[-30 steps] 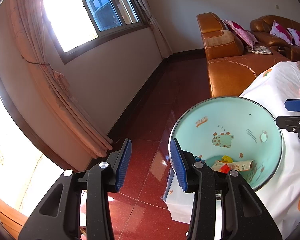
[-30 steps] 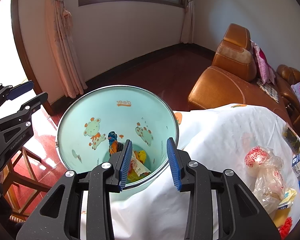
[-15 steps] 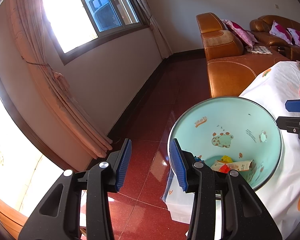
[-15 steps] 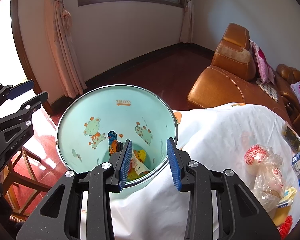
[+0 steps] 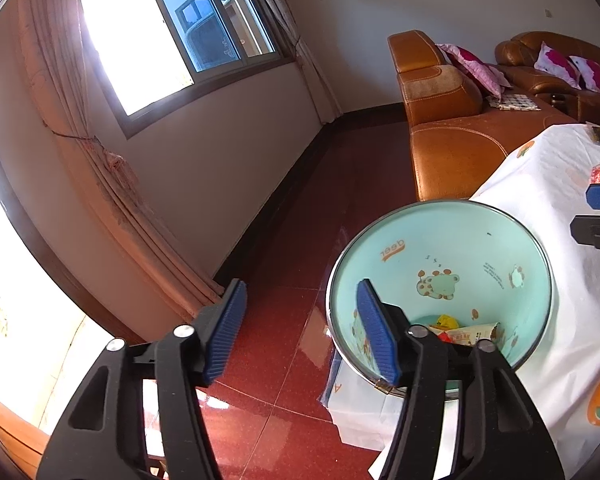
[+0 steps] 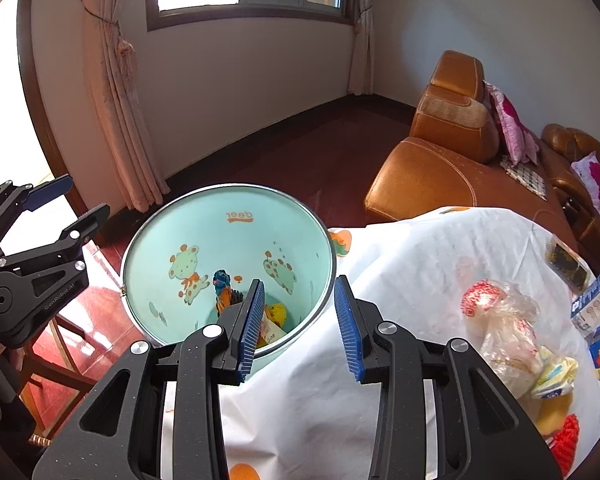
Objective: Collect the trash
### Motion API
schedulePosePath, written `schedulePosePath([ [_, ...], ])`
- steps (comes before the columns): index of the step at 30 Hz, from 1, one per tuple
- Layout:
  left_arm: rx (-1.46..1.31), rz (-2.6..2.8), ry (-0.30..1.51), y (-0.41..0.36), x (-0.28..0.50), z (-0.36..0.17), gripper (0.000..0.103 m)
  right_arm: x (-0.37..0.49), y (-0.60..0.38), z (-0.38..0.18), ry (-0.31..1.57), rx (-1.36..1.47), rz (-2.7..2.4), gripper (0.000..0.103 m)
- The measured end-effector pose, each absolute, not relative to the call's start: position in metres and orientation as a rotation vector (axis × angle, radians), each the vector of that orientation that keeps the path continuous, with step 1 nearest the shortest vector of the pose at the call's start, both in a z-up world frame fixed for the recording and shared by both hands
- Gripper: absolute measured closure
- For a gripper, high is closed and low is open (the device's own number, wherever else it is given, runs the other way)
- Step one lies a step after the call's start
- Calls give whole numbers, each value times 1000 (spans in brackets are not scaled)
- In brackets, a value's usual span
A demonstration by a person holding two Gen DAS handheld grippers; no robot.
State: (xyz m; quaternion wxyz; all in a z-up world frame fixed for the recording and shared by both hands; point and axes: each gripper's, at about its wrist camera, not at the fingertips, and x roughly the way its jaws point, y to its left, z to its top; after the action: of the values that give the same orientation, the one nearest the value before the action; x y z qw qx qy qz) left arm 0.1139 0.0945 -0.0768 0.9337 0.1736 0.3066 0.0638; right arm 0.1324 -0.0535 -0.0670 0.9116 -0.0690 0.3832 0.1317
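Right of the bin (image 6: 228,240), a crumpled bag (image 6: 500,328) is lying on the cloth (image 6: 400,264); the right gripper (image 6: 298,322), wide open and empty, is hovering nearer it than the left gripper (image 5: 300,332), likewise open and empty.

Mint-green trash bin (image 6: 236,240), round, metal rim, cartoon animal prints and "deer" lettering on inner wall; upright, mouth open, beside cloth-covered table edge, just ahead and left of right gripper (image 6: 298,322), ahead-right of left gripper (image 5: 300,328). Wrappers (image 6: 274,318) already at bin bottom: yellow, blue-orange, pale printed pieces. Crumpled clear plastic bag with red print (image 6: 500,320) on table, right of right gripper. Yellow and red scraps (image 6: 556,412) near lower right; dark packet (image 6: 566,264) and blue box (image 6: 598,308) farther right.
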Motion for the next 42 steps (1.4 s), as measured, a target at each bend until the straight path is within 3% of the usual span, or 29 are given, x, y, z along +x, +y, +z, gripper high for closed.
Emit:
schedulePosePath([
  [13,384,-22,615,42,92,-82,35,45,-147,-36,694,-20,102,58],
  [25,451,-226,618,-34,58,-99,33,-52,-293,-66,709,170,-211,56],
  [42,490,-373,608,-92,23,-107,30,-94,-322,-107,735,255,-301,56],
])
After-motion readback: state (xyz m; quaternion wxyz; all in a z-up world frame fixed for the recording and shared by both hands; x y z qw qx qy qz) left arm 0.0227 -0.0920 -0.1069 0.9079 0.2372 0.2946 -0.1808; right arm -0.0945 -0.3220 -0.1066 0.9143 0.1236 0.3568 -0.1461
